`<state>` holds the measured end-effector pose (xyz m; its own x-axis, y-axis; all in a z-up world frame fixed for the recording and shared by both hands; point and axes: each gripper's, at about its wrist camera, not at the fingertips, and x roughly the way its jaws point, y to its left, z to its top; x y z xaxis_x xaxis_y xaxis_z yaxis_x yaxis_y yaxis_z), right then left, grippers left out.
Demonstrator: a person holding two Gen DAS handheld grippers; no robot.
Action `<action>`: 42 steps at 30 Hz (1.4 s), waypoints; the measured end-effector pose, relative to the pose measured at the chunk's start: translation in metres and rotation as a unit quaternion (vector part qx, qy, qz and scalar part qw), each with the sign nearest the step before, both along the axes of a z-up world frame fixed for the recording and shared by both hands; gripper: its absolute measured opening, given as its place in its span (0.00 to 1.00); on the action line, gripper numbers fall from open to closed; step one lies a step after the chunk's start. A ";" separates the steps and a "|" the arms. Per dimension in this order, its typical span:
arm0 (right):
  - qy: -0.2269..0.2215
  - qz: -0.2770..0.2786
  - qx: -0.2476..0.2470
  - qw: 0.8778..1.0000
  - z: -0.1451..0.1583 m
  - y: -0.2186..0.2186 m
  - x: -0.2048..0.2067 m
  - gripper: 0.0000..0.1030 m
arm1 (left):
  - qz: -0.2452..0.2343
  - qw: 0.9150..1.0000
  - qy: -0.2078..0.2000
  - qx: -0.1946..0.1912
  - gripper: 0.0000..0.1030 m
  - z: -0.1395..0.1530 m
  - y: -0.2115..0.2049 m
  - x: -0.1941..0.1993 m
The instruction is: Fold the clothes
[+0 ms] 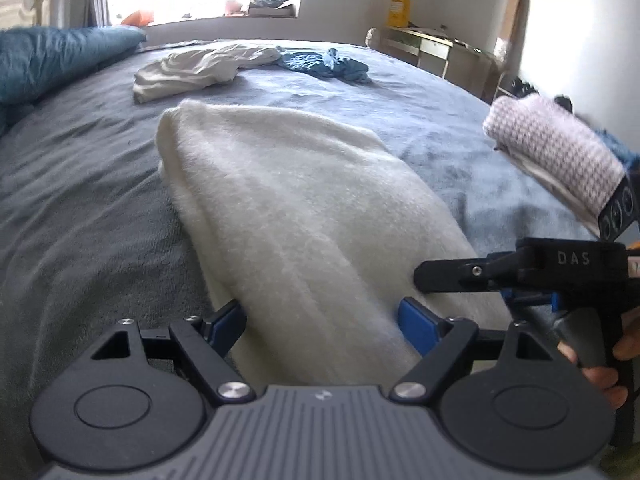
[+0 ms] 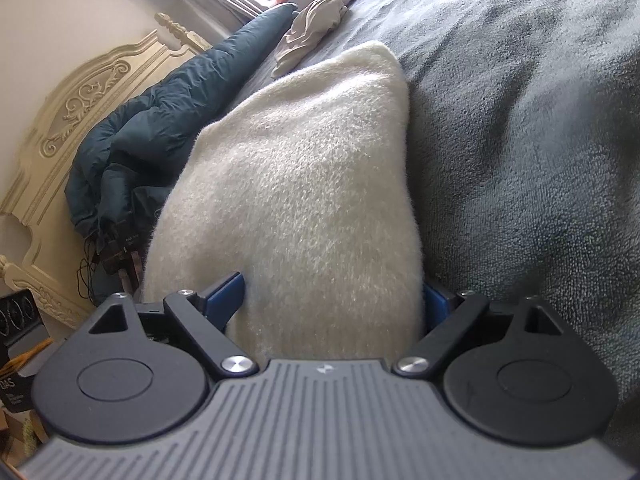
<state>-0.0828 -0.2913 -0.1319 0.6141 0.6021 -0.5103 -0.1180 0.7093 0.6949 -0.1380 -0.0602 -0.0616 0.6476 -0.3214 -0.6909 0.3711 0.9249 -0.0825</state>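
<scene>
- Right under both lenses: the cream fleece garment [image 1: 304,216], folded long, lying on the grey bedspread [image 1: 80,184] and filling the gap between both sets of jaws.
- Left gripper [image 1: 322,322] spread wide, its blue pads [image 1: 416,326] flanking the near end of the fleece.
- Right gripper [image 2: 334,300] equally wide, straddling the fleece.
- Further up the bed: a white garment [image 1: 200,68], crumpled, and beside it a smaller blue garment [image 1: 326,65].
</scene>
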 end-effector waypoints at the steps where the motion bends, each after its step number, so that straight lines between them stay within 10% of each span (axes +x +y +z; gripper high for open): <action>1: -0.003 0.000 -0.002 1.000 0.000 0.001 -0.001 0.86 | 0.001 1.000 -0.002 0.002 0.82 0.000 -0.001 -0.001; 10: -0.017 -0.013 -0.027 0.999 0.014 -0.003 -0.036 0.86 | -0.001 0.996 -0.026 -0.084 0.82 -0.006 0.037 -0.018; 17: -0.027 0.009 0.025 0.999 0.020 -0.042 0.049 0.86 | -0.008 0.989 -0.032 -0.144 0.86 -0.008 0.072 0.040; 31: 0.090 0.083 0.121 0.985 -0.007 -0.043 0.197 0.89 | 0.030 0.961 0.130 -0.242 0.90 -0.026 0.098 0.141; 42: 0.150 0.107 0.148 0.972 -0.013 -0.020 0.142 0.89 | 0.084 0.927 0.232 -0.284 0.89 -0.047 0.100 0.144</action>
